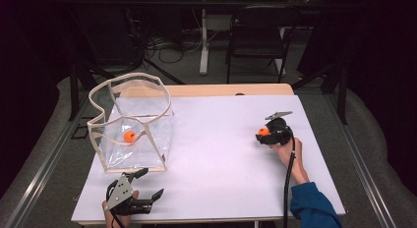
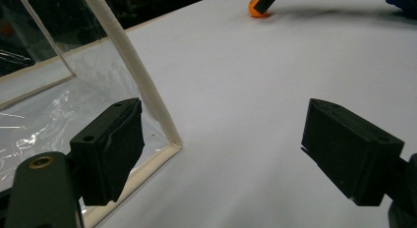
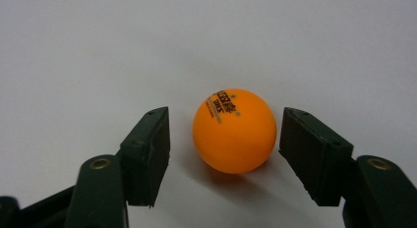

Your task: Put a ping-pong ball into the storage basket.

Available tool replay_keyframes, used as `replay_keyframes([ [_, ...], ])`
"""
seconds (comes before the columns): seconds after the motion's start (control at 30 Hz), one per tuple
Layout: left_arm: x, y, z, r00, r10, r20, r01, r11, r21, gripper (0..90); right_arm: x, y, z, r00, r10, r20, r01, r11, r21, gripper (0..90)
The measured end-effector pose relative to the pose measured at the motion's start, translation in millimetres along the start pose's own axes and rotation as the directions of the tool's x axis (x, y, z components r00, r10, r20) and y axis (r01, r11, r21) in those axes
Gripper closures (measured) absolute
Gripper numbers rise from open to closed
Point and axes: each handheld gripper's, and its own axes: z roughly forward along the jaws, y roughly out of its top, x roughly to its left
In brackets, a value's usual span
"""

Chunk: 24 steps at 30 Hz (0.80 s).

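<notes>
Orange and smooth, the ball point(image 3: 234, 130) sits on the white worktop point(image 1: 216, 149) at three o'clock between the unclenched right tongs point(image 3: 224, 148), pads not yet touching, so an uneven pinch could squirt it away, while the left tongs point(image 2: 223, 154) gape empty beside the clear bag point(image 1: 133, 125).

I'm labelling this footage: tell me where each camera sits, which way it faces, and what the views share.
High view: above the person's side, looking forward and down on the white table; forearms, both grippers.
Left gripper view: rides the left gripper, beside the clear bag; its open jaws.
Right gripper view: rides the right gripper, jaws flanking the orange ball, gaps showing.
Shared: that ball lies in all three.
</notes>
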Motion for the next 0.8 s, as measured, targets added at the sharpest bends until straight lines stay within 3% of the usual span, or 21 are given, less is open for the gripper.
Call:
replay_keyframes([
  [0.43,-0.1,-0.3,0.4,1.0,-0.001,-0.002,0.001,1.0,0.003,15.8,-0.8,-0.9,3.2,0.9999,0.002,0.017,-0.002,1.0,0.028,49.9],
  [0.8,-0.1,-0.1,0.4,1.0,0.0,-0.002,0.0,1.0,0.003,15.8,1.3,1.3,-1.6,0.9999,-0.009,0.011,0.009,0.999,0.034,50.7],
])
